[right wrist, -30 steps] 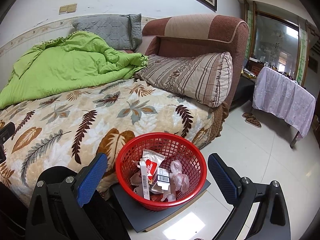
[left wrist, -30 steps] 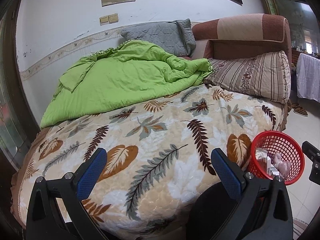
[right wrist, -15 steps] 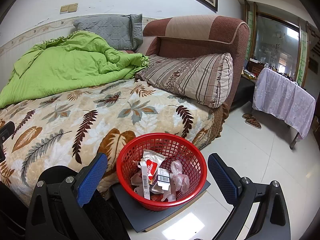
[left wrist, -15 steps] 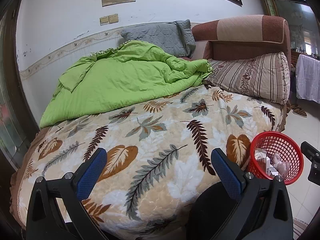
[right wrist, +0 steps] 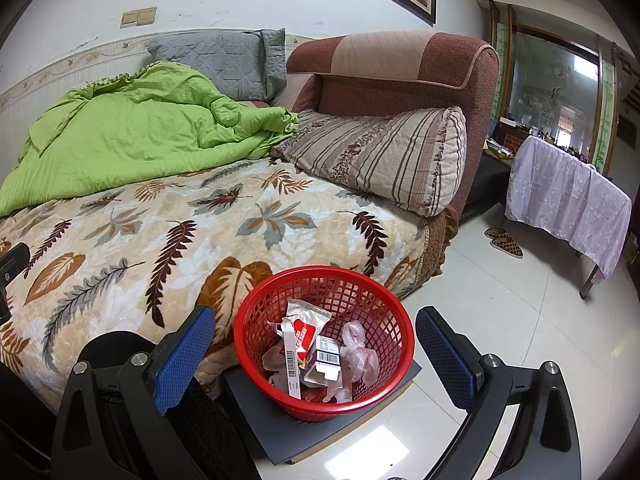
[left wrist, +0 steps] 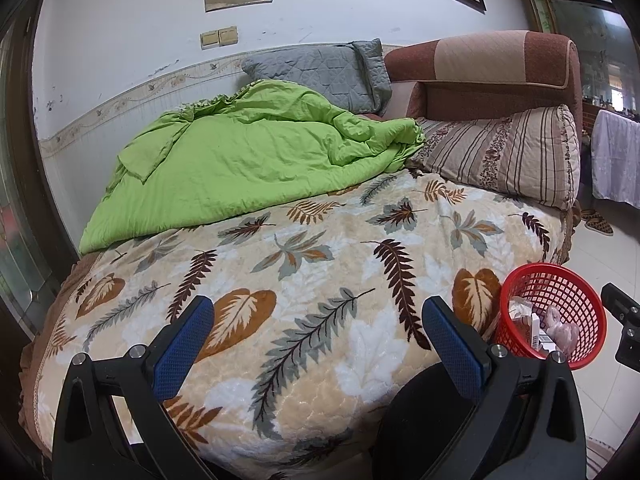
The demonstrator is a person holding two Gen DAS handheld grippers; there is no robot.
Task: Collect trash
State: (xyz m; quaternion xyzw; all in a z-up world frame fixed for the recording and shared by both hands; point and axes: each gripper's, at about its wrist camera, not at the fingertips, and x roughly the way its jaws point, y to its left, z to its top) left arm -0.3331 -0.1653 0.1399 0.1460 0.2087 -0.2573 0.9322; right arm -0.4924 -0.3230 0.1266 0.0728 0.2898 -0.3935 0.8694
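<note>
Now both tongs are wide open and hold nothing. The left tongs [left wrist: 318,336] hang over the leaf blanket [left wrist: 304,264] on the bed, and I see no trash lying on it. The right tongs [right wrist: 316,344] hang just above the red basket [right wrist: 256,344], with one blue pad on each side of it.

The trash [right wrist: 316,356] is all inside the basket. I think the basket sits on the dark flat board [right wrist: 256,412] right beside the bed so that bits picked off the bed are quick to drop in. Its open mouth faces up, which makes dropping easy.

A long thin white box [right wrist: 291,364] stands nearly upright in the basket, its long side running up and down and leaning a little on the red and white wrapper [right wrist: 306,326]. A small box with a bar code [right wrist: 327,356] and some pink crumpled plastic [right wrist: 360,354] sit next to it.

The job looks nearly done, or done.
</note>
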